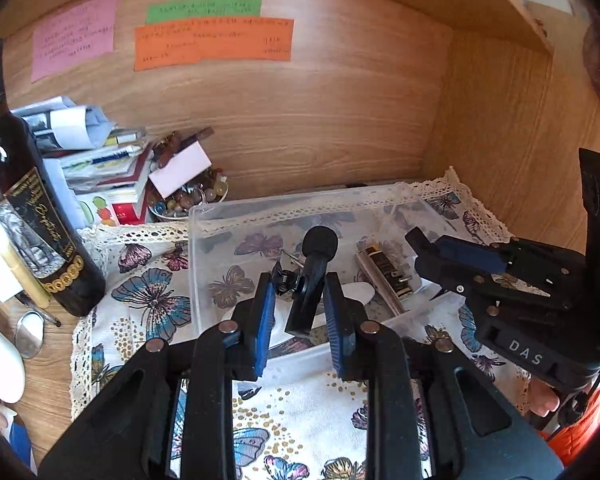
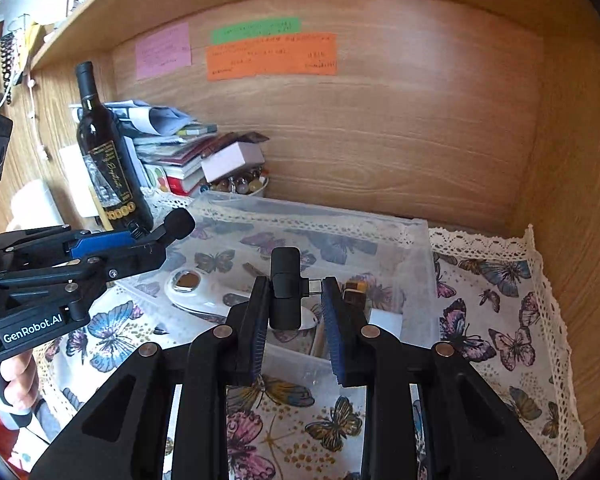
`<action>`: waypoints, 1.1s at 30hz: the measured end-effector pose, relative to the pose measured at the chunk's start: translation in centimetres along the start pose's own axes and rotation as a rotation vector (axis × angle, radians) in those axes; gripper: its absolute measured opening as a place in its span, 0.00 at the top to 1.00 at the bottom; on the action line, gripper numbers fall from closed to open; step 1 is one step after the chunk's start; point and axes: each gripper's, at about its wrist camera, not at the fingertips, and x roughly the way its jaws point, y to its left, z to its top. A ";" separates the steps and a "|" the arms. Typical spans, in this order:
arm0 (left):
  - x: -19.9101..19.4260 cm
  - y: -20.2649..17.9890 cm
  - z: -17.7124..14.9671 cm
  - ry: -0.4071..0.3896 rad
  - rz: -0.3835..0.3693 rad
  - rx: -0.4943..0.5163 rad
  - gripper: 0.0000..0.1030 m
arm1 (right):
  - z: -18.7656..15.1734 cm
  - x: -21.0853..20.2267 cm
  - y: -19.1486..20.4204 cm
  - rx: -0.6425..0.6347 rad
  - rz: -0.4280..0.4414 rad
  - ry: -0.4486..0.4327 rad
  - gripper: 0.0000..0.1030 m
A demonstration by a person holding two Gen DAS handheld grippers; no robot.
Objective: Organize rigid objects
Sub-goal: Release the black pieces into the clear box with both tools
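My left gripper (image 1: 300, 300) is shut on a small black clip-on microphone (image 1: 314, 276) with a round foam head, held above the clear plastic box (image 1: 204, 240). My right gripper (image 2: 296, 312) is shut on a black receiver (image 2: 285, 288) with a plug sticking out to the right, also held over the box (image 2: 424, 280). In the box lie a white oval object (image 2: 196, 292) with a shiny inset and a brown and gold lighter (image 1: 388, 272). The left gripper (image 2: 148, 244) with the microphone shows at the left of the right wrist view; the right gripper (image 1: 432, 252) shows at the right of the left wrist view.
The box sits on a butterfly-print cloth (image 2: 492, 320) inside a wooden alcove. A dark wine bottle (image 1: 24, 200) stands at the left, beside a stack of books and papers (image 1: 100, 160) and a bowl of beads (image 1: 192, 200). Coloured notes (image 1: 212, 36) hang on the back wall.
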 end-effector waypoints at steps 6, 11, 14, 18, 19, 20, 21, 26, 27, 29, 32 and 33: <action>3.0 0.2 -0.1 0.069 -0.009 -0.011 0.77 | -0.5 2.5 -1.0 0.018 -0.009 0.057 0.77; 4.6 0.0 -0.5 0.106 -0.018 -0.007 0.77 | -0.8 3.6 -1.4 0.031 0.003 0.084 0.77; 5.2 -0.2 -0.6 0.121 -0.024 -0.002 0.77 | -0.9 3.8 -1.3 0.027 0.005 0.087 0.77; 5.1 -0.3 -0.6 0.108 -0.016 0.004 0.77 | -0.8 3.8 -1.2 0.025 0.000 0.085 0.77; 5.1 -0.3 -0.6 0.108 -0.018 0.003 0.77 | -0.9 3.8 -1.2 0.024 -0.001 0.087 0.77; 5.0 -0.2 -0.6 0.107 -0.020 0.002 0.77 | -0.8 3.8 -1.1 0.023 0.000 0.088 0.77; 4.9 -0.2 -0.6 0.106 -0.021 0.001 0.77 | -0.8 3.7 -1.0 0.022 0.002 0.088 0.77; 3.5 -0.1 -0.4 0.081 -0.021 -0.004 0.77 | -0.5 2.5 -0.5 0.010 0.008 0.058 0.76; 3.1 -0.1 -0.4 0.073 -0.022 -0.005 0.77 | -0.3 2.0 -0.4 0.010 0.007 0.045 0.74; 2.0 -0.2 -0.3 0.050 -0.024 -0.004 0.76 | -0.1 0.9 -0.2 0.008 0.006 0.014 0.71; 0.2 -0.3 -0.2 0.007 -0.021 -0.003 0.69 | 0.2 -1.1 0.2 0.004 -0.003 -0.045 0.64; -0.5 -0.3 -0.2 -0.010 -0.019 -0.002 0.67 | 0.2 -1.9 0.3 0.003 -0.010 -0.064 0.61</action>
